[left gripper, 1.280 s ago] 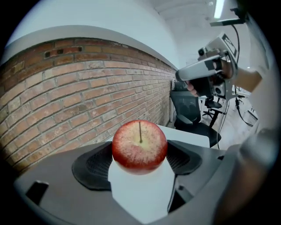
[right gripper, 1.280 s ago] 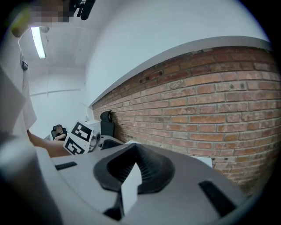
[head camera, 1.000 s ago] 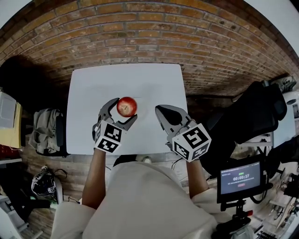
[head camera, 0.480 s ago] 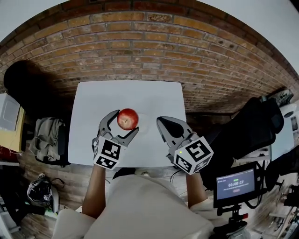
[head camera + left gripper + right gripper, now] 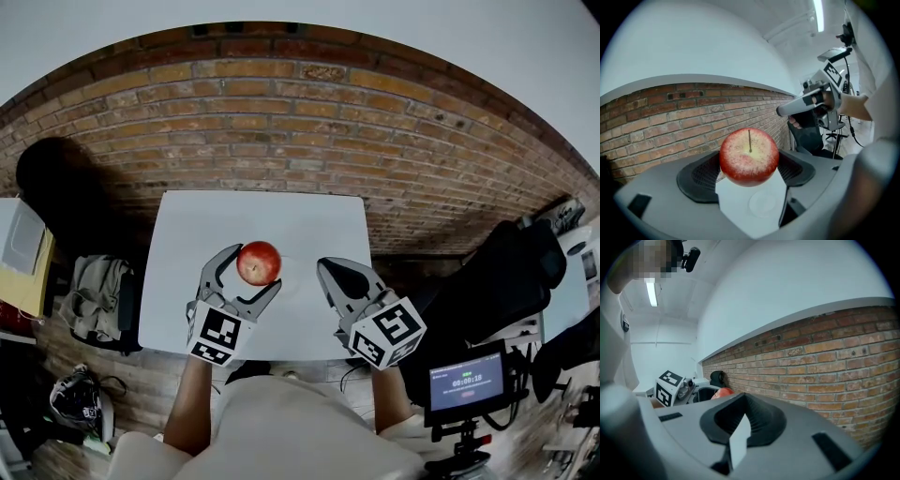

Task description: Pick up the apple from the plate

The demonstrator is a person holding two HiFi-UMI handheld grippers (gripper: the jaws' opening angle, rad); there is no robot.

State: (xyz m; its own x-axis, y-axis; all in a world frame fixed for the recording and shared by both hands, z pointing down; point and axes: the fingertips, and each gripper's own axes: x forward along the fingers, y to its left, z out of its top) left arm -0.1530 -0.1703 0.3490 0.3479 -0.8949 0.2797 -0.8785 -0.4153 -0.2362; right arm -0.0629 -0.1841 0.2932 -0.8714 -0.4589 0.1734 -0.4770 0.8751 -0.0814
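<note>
A red apple [image 5: 259,262] is clamped between the jaws of my left gripper [image 5: 253,268], held in the air above the white table [image 5: 244,216]. In the left gripper view the apple [image 5: 749,157] fills the gap between the black pads, stem toward the camera. Below it a white plate [image 5: 761,204] lies bare on the table. My right gripper [image 5: 330,272] hovers to the right of the apple, jaws together and holding nothing. The right gripper view shows its jaws [image 5: 743,420] nearly meeting, with the apple [image 5: 723,392] off to the left.
A brick wall [image 5: 300,122] stands behind the table. A black chair [image 5: 487,291] and a small screen on a stand [image 5: 466,382] are at the right. A bag [image 5: 94,286] and a helmet [image 5: 80,398] lie on the floor at the left.
The left gripper keeps its hold on the apple. The head view has tilted up, so the table and both grippers sit lower in the picture. The right gripper has barely moved.
</note>
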